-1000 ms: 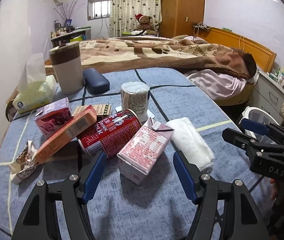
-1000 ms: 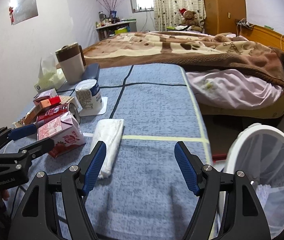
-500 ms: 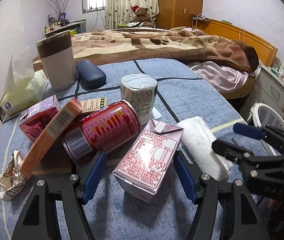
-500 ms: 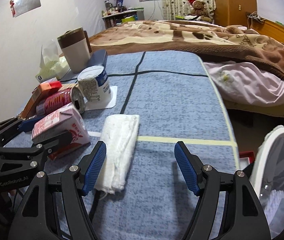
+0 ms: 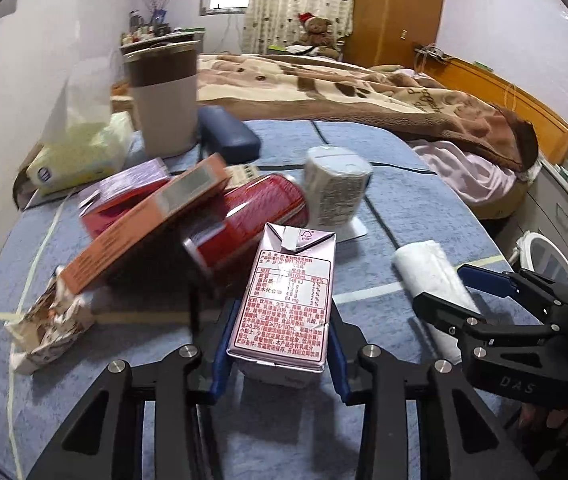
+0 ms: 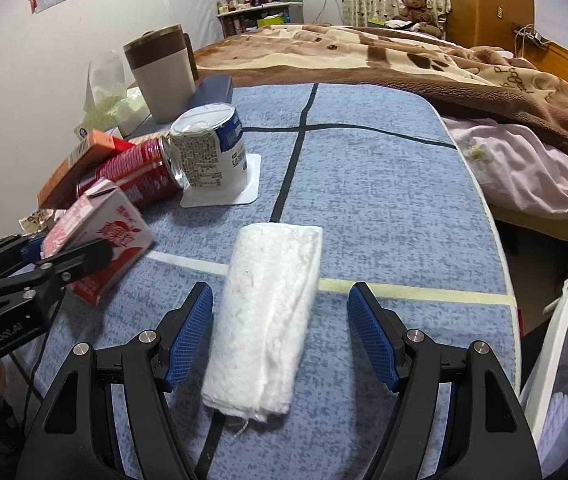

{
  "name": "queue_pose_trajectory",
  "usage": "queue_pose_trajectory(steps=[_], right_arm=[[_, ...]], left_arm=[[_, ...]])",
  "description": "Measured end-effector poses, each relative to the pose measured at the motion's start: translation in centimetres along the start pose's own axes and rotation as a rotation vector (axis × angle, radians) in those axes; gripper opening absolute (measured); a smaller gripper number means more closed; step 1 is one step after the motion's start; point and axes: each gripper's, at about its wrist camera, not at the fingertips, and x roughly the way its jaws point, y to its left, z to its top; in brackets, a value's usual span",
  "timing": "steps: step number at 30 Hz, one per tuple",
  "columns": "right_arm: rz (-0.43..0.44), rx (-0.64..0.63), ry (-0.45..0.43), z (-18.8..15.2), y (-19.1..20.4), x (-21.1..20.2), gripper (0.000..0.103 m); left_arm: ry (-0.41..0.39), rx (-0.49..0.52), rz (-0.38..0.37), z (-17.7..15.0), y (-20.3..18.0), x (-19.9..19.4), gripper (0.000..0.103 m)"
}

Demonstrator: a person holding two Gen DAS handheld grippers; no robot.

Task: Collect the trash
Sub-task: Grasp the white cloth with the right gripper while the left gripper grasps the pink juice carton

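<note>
My left gripper is shut on a pink milk carton, its blue pads pressed on both sides. The carton also shows in the right wrist view, held between the left gripper's fingers. My right gripper is open, its pads on either side of a folded white towel on the blue mat without touching it. The towel also shows in the left wrist view. A red can, an orange box, a white yogurt cup and a crumpled wrapper lie behind the carton.
A white mesh bin stands off the mat's right edge. A brown-and-beige tumbler, a tissue pack and a dark blue case sit at the back. A bed with a brown blanket lies beyond.
My left gripper has moved forward and closed on the pink carton. My right gripper has moved left and forward, so the towel now lies between its open pads.
</note>
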Motion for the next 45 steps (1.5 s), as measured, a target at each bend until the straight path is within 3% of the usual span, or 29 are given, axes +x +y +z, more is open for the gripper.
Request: queue_pose_trajectory(steps=[6,7,9,21,45], right_arm=[[-0.020,-0.023,0.005,0.0,0.5,0.1,0.071],[-0.022,-0.023,0.004,0.0,0.5,0.1,0.069],[-0.033,-0.020,-0.003,0.0,0.4,-0.1,0.053],[0.006,-0.027,-0.032,-0.1,0.6,-0.7,0.029],[0.028,0.023,-0.175,-1.4,-1.4,-7.4,0.028]], left_arm=[[0.014,-0.055,0.010,-0.7,1.3,0.0,0.040],[0.018,-0.060,0.007,-0.8,1.4,0.1,0.040],[0.015,-0.042,0.024,-0.7,1.1,0.1,0.040],[0.021,-0.046,0.014,-0.8,0.3,0.2,0.038],[-0.096,-0.008,-0.026,-1.8,-4.6,-6.5,0.038]])
